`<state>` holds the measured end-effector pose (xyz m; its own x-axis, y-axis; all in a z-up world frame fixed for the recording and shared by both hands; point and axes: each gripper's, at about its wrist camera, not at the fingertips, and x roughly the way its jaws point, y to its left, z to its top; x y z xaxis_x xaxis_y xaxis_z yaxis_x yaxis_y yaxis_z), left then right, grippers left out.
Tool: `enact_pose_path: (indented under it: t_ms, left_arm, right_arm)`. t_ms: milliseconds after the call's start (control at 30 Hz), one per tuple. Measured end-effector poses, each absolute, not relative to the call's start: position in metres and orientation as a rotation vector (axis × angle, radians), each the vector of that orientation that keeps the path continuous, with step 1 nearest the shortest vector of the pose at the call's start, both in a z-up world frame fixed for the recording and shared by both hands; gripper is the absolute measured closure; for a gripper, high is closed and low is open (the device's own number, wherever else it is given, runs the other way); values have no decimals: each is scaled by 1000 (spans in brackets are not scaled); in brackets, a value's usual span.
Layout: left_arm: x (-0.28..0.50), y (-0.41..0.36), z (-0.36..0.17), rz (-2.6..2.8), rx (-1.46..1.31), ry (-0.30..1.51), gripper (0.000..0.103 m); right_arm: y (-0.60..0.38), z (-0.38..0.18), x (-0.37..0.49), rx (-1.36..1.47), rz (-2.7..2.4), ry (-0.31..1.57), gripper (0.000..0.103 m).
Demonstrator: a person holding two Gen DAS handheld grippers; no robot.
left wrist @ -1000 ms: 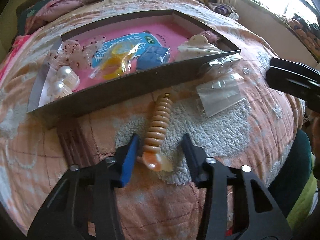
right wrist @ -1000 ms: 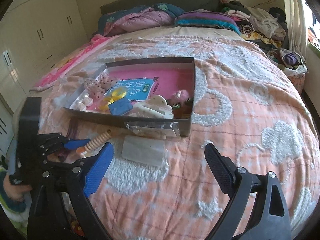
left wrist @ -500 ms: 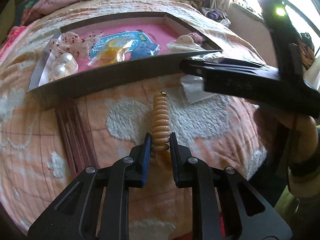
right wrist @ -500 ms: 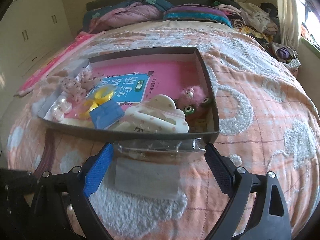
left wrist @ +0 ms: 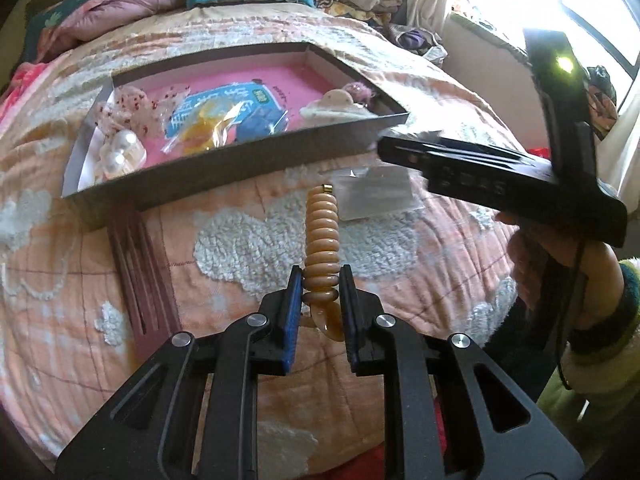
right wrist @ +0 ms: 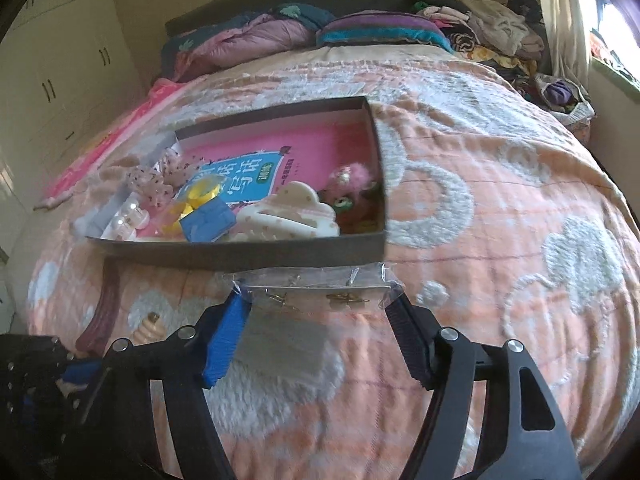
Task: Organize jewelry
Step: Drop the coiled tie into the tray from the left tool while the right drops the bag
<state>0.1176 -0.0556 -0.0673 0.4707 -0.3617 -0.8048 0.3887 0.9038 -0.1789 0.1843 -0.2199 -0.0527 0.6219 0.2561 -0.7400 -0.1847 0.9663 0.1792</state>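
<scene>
The left gripper pinches the amber coiled hair tie, which juts ahead of its tips, and should lift it level into the box beyond, while the right gripper stands spread around the earring packet.

Peach quilted bed, cream wardrobes left, bright window right, clothes pile.

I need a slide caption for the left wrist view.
Left tool shut on the ribbed amber hair clip before the jewelry box.
</scene>
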Motion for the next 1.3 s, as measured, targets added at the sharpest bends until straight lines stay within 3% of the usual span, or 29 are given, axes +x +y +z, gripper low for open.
enact_pose_path:
  t_ms: [733, 1300]
  left_arm:
    - [116, -93, -15, -499, 80, 866, 92]
    - [164, -74, 12, -428, 40, 811, 92]
  right_arm:
    - [-286, 13, 108, 130, 232, 721, 36]
    - [-263, 36, 140, 82, 291, 689, 36]
